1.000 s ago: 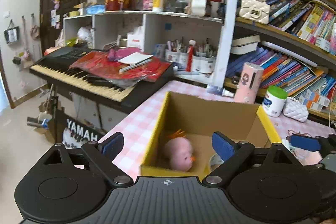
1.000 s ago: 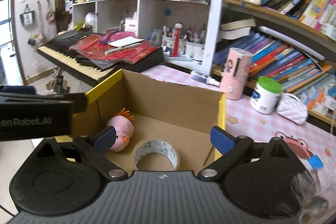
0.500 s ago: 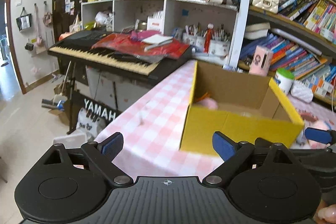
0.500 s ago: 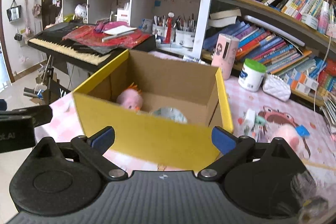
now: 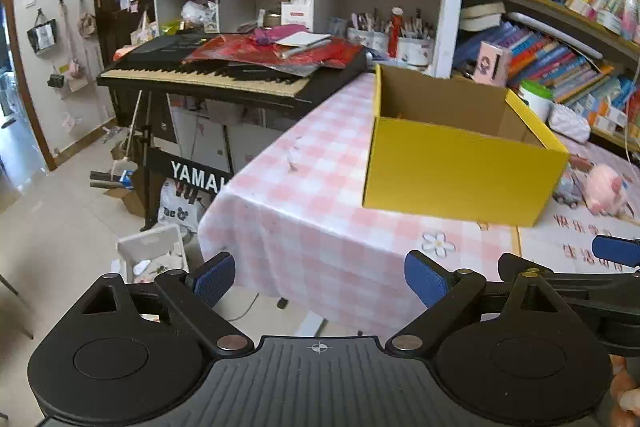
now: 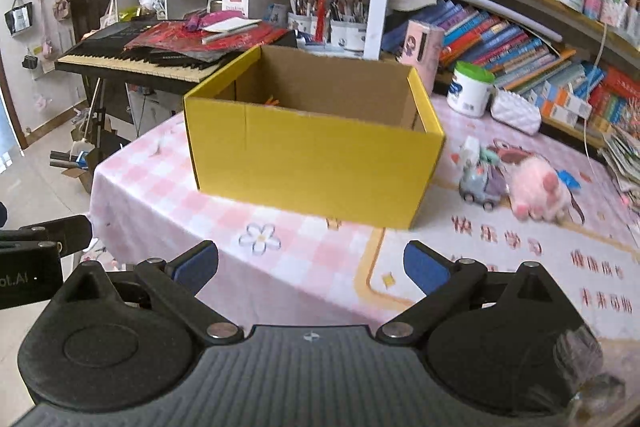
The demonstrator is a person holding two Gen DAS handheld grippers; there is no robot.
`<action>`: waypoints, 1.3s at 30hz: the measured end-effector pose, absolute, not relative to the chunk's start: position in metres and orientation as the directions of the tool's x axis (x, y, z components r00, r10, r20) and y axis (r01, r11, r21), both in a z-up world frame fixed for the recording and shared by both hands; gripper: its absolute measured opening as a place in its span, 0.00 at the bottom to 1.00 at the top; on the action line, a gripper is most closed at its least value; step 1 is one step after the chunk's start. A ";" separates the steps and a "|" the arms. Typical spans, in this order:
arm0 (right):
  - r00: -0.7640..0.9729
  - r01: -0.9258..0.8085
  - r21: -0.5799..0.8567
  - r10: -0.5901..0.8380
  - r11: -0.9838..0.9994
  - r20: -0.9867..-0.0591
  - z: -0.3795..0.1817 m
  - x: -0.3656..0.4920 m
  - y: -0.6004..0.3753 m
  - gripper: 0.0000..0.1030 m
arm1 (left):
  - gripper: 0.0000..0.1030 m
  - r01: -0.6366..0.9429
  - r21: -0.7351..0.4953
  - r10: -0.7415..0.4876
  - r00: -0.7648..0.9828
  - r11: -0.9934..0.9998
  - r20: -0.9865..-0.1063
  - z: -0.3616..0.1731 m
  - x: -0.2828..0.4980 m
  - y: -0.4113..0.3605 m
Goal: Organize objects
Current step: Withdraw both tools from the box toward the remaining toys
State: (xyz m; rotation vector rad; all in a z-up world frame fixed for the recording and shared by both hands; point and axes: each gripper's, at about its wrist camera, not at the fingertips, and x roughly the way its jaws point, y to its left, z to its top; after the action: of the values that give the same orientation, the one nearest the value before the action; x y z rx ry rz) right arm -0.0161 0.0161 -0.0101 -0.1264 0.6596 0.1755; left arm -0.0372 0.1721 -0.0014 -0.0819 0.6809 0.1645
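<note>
A yellow cardboard box [image 6: 312, 159] stands open on the pink checked tablecloth [image 6: 152, 195]; it also shows in the left wrist view [image 5: 460, 167]. Its contents are hidden except an orange tuft at the rim. A pink plush pig [image 6: 538, 191] and a small grey toy car [image 6: 480, 183] lie on the table right of the box; the pig also shows in the left wrist view [image 5: 604, 189]. My left gripper [image 5: 316, 279] is open and empty, off the table's near-left edge. My right gripper [image 6: 310, 267] is open and empty, in front of the box.
A keyboard [image 5: 224, 75] piled with red papers stands left of the table. Behind the box are a white jar with a green lid [image 6: 470, 89], a pink cylinder [image 6: 420, 53], a white quilted pouch [image 6: 516, 111] and bookshelves [image 6: 540, 27]. A white bin [image 5: 154, 255] sits on the floor.
Both grippers have pulled back and away from the box, from above its opening to in front of the table edge. The toy and tape inside are now out of sight.
</note>
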 end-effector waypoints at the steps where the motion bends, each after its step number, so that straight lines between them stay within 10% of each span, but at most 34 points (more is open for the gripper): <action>1: 0.776 -0.197 -0.059 0.119 0.979 -0.619 -0.011 -0.020 0.014 0.97 | 0.91 -0.168 -0.019 0.117 0.762 0.986 -0.637 -0.003 -0.040 0.171; 39: 0.738 0.228 -0.042 -0.200 0.973 -0.645 -0.015 -0.036 -0.140 0.98 | 0.91 0.179 -0.047 -0.164 0.725 0.983 -0.669 -0.008 0.017 0.035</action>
State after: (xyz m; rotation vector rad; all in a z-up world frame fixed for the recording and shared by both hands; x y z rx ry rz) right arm -0.0355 -0.1403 -0.0145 0.0408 0.7031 -0.2351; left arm 0.0170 0.0350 -0.0079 0.0217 0.7354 -0.1890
